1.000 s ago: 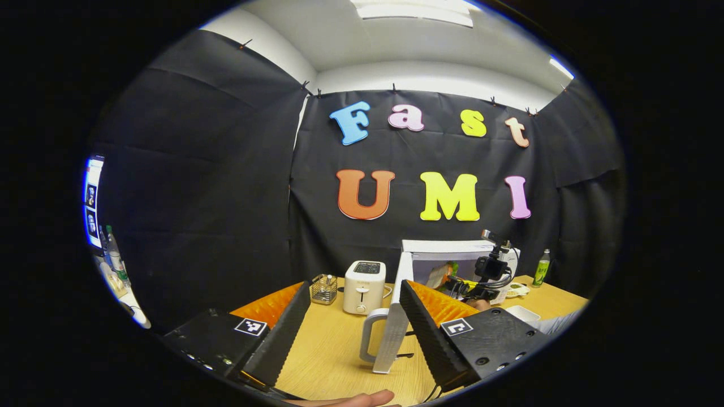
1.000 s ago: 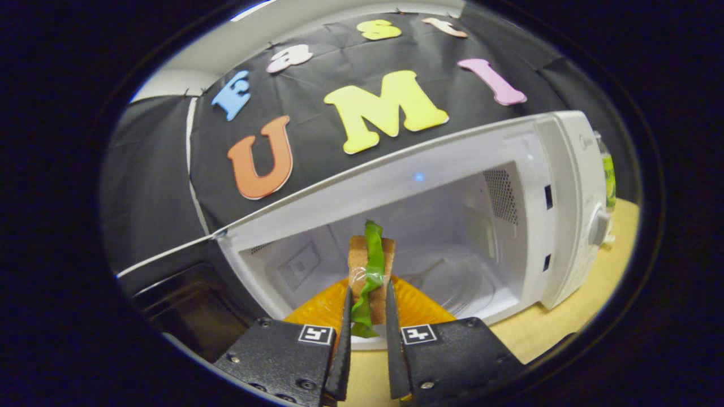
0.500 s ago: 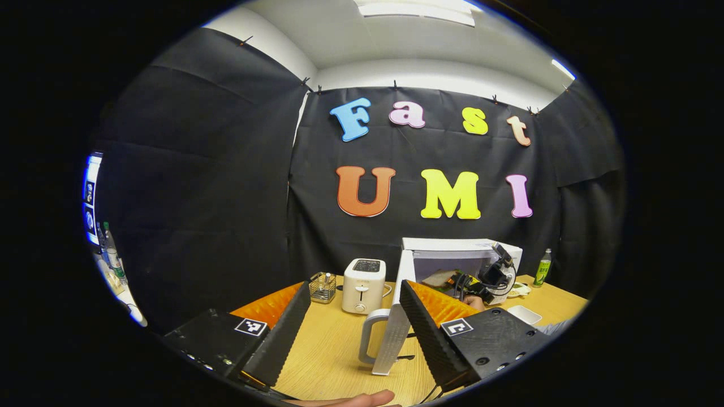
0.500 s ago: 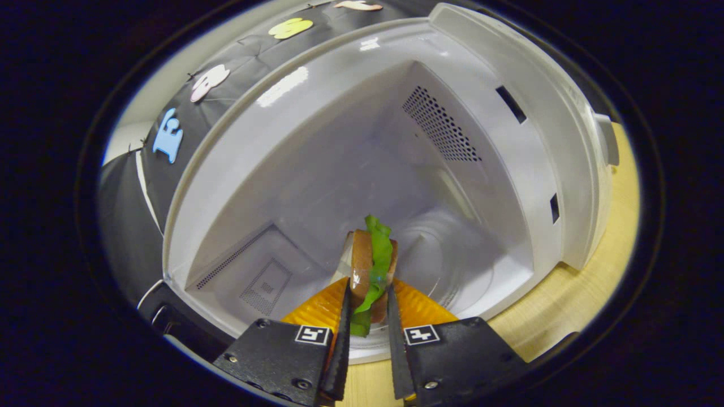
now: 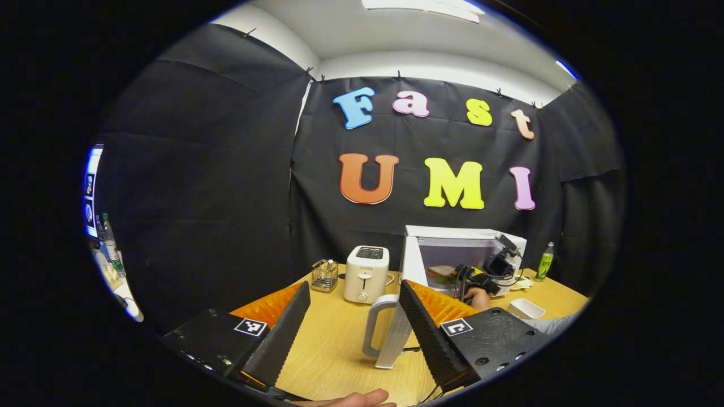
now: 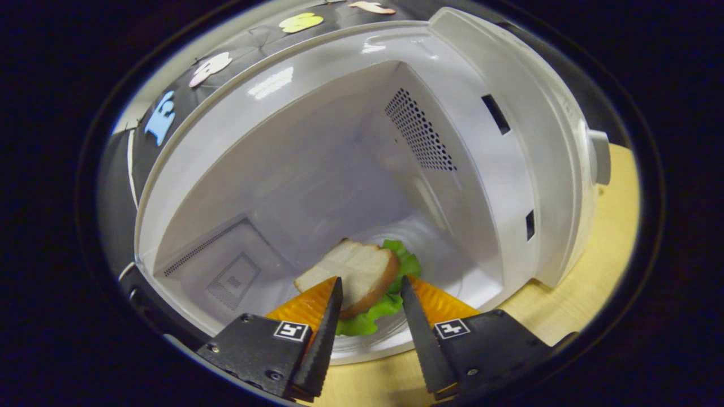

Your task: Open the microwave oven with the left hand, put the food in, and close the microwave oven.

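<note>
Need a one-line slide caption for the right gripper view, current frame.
Right gripper open at the microwave cavity, sandwich lying flat inside between its spread fingers.

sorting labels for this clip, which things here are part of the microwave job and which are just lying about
Job:
- microwave
- its open door
- sandwich
- right hand-held gripper
- left hand-held gripper

Lying about:
- toaster
- wire basket
- green bottle
- white dish

Bright, even booth light from ceiling panels (image 5: 421, 4); heavy fisheye bend twd edges in both views. Glare streaks on microwave (image 6: 362, 147) top lip, soft shadow inside. Sharp centre, far tabletop (image 5: 334, 345) items small, w/ slight blur.
</note>
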### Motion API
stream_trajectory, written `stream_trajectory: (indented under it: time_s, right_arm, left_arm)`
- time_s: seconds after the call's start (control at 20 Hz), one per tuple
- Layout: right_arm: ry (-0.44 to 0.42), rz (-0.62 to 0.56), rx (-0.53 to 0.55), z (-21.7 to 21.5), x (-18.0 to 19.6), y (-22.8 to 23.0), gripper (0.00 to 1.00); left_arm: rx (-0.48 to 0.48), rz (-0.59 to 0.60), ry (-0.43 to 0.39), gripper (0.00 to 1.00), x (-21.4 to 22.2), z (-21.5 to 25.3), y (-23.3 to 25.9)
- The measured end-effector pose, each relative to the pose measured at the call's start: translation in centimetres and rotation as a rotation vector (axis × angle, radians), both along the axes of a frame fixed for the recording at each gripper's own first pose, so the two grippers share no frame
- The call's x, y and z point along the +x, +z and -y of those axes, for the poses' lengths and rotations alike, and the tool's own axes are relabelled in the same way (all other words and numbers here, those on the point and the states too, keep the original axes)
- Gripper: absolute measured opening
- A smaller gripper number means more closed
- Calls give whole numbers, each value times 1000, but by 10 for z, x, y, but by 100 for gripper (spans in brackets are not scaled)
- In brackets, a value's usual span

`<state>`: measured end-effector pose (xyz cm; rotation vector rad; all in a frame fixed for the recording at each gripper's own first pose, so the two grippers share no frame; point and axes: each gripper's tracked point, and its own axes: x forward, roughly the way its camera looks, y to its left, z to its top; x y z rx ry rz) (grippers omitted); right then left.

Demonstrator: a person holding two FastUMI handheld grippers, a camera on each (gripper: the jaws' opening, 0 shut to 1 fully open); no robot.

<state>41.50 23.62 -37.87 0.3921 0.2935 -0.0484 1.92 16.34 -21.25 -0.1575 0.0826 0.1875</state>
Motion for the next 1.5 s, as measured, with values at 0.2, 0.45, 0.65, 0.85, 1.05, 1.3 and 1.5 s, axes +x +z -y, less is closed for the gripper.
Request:
stream_trajectory:
  time_s: [0.2,0.45,0.65,0.85,1.05,1.3,1.5]
  right_arm:
    - [-4,6,-195,6,-8,10,77]
    - [110,56,-424,-10,-30,33,90]
    - [203,131,-415,-18,-73,79,92]
    - [265,250,-435,-9,-137,132,91]
    - [289,308,-419,15,-211,175,92]
    - [293,348,-443,61,-291,220,91]
    - [261,333,-429,105,-338,240,92]
  left_arm:
    - [-8,-37,38,95,0,-18,-21]
    - [-39,-55,-21,95,8,-21,-40]
    - [0,-47,-57,78,24,-28,-43]
    - [19,-36,-65,50,37,-37,-43]
    - [39,-49,-48,20,49,-44,-49]
    - [14,-50,-125,1,54,-25,-66]
    - [40,-77,-164,0,49,-3,-78]
